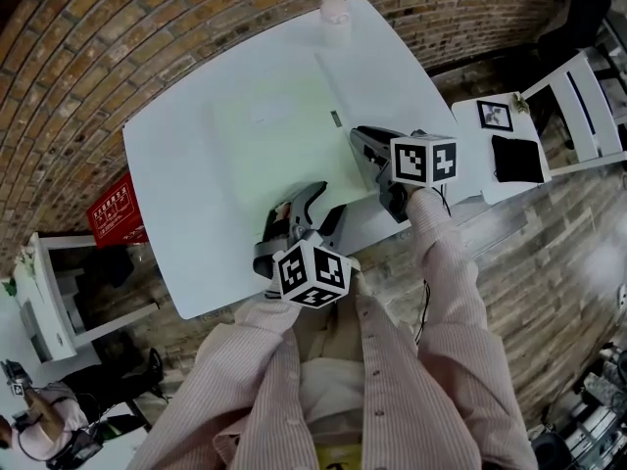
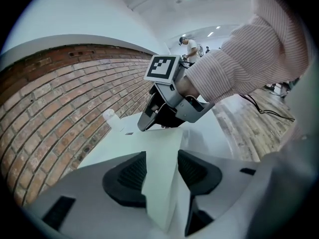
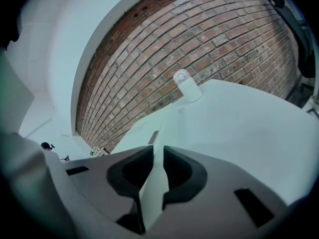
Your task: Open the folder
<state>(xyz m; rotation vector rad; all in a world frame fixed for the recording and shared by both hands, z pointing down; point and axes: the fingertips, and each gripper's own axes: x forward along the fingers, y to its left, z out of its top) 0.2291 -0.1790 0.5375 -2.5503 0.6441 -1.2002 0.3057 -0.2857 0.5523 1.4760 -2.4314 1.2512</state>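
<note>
A white table (image 1: pixel 176 164) with rounded corners stands against a red brick wall (image 1: pixel 118 37), on a floor of wooden planks (image 1: pixel 549 262). A small white bottle (image 1: pixel 334 11) stands at the table's far edge, just beside the wall. A white slatted chair (image 1: pixel 588 106) is off to the right, and a red sign (image 1: pixel 116 211) sits low on the left.

The folder (image 1: pixel 274 135) lies flat on the middle of the table, its near side towards the person.

The left gripper (image 1: pixel 321 207) is at the folder's near edge. Its pads (image 2: pixel 130 176) stand a little apart, and the folder's edge (image 2: pixel 162 183) fills the gap between them and touches both, so the grip is on the folder.

The right gripper (image 1: pixel 361 143) is at the folder's right-hand side. Its pads (image 3: pixel 133 172) are almost together and pinch one thin sheet of the folder (image 3: pixel 152 193), which runs from the jaws back to the table.

From the left gripper's view the right gripper (image 2: pixel 152 123) tilts down with its tips on the folder.

The folder is pale, smooth and thin, nearly the same colour as the table, with a small dark label (image 1: pixel 336 118) near its right edge. The table top is glossy and plain. The pads are black and ribbed, set in grey plastic shells. Each gripper bears a white cube printed with black square markers (image 1: pixel 423 160). The person's sleeves (image 1: pixel 451 292) are soft cloth with fine pink stripes.
</note>
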